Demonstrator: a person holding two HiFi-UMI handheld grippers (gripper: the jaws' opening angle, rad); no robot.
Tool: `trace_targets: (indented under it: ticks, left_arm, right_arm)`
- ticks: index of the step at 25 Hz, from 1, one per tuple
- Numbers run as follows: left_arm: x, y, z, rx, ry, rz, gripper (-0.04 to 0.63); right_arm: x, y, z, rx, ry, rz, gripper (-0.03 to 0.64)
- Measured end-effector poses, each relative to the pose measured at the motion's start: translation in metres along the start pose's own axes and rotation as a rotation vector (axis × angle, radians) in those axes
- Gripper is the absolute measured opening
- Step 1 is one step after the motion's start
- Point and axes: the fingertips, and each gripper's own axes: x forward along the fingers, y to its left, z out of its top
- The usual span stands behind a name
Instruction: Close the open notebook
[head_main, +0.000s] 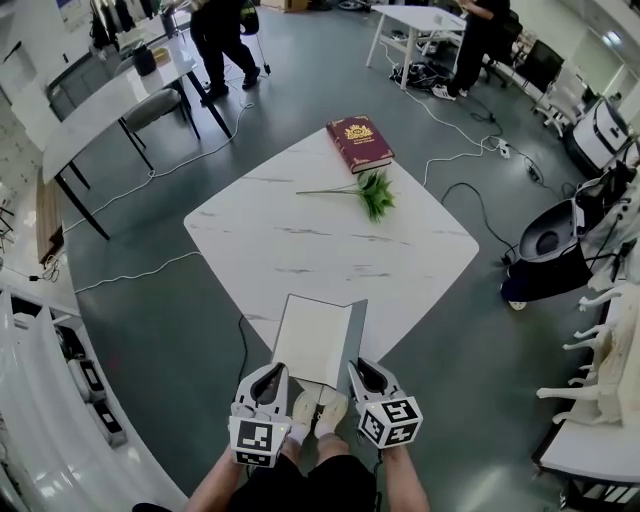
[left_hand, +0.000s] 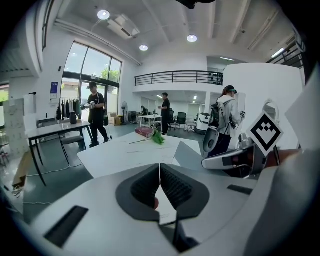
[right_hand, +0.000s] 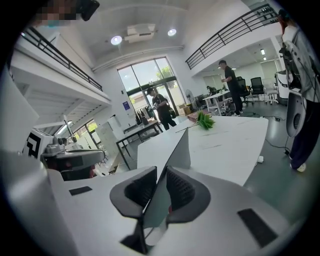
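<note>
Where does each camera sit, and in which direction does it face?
Head view: on the person's head, facing steeply down at the notebook and table; left gripper, right gripper, forearms show.
Left gripper view: on the left gripper, facing across the table; right gripper shows.
Right gripper view: on the right gripper, facing along the notebook's cover; left gripper shows.
Shared: all see the green sprig.

Both grippers were side by side at the near edge, pointing away and tilted downward, with bare forearms (head_main: 222, 484) behind them. The left gripper (head_main: 276, 370) had its jaws pressed together on a thin edge of the notebook (head_main: 315, 338). The right gripper (head_main: 356, 368) pinched the notebook's raised grey side, its jaws nearly together.
</note>
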Motion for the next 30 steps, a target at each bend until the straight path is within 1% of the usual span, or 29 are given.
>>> trace_targets:
  ticks: [5,12,18,30]
  left_arm:
    - [-0.011,0.012,0.005,-0.008,-0.013,0.019,0.025]
    - [-0.019,0.024,0.008,-0.021,-0.025,0.037,0.025]
    - [-0.019,0.035,0.004,-0.036,-0.019,0.054,0.025]
    - [-0.014,0.066,-0.015,-0.087,0.013,0.106,0.025]
  right_arm:
    - [0.007,0.015,0.003,-0.022,0.02,0.007,0.075]
    - [0.018,0.033,0.007,-0.015,0.027,0.039,0.077]
    - [0.036,0.054,0.009,-0.021,0.039,0.077,0.087]
    - [0.078,0.085,0.001,-0.06,0.111,0.136,0.107]
